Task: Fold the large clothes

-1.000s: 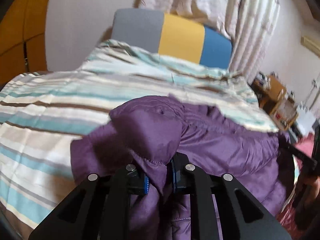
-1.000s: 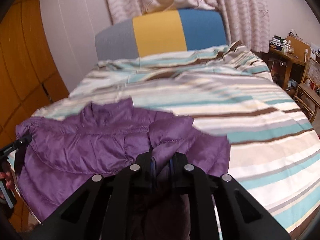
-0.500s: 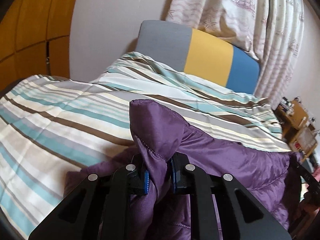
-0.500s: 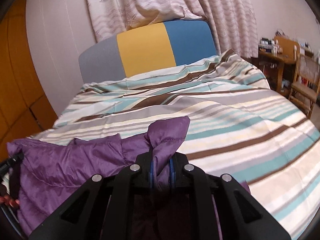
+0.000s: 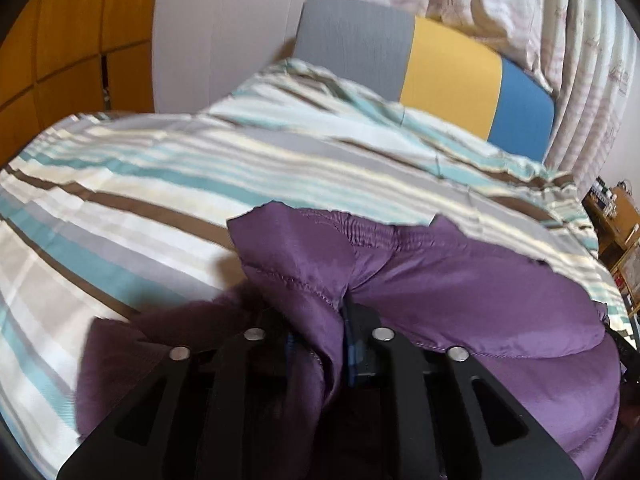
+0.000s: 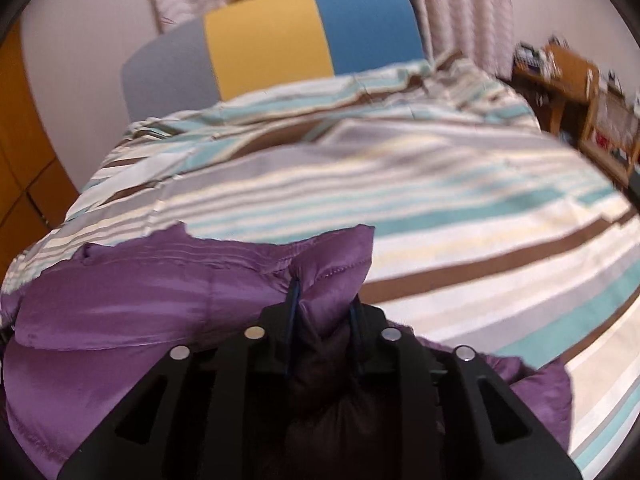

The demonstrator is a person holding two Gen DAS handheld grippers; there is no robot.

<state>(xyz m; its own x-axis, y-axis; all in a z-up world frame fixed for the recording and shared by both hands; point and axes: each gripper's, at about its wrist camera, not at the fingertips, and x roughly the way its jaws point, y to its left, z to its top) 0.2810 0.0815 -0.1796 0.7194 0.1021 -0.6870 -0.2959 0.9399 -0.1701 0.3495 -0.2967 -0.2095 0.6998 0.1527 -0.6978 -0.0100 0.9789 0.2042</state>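
Purple jacket (image 5: 460,280) on bed (image 5: 160,184); a fold sits between left tongs (image 5: 320,344) and right tongs (image 6: 324,320), both just loosening, fabric still pinched.

A plain purple jacket (image 5: 460,280) lies on a bedspread (image 5: 180,184) striped in teal, brown, grey and cream. The headboard (image 6: 272,44) has grey, yellow and blue panels.
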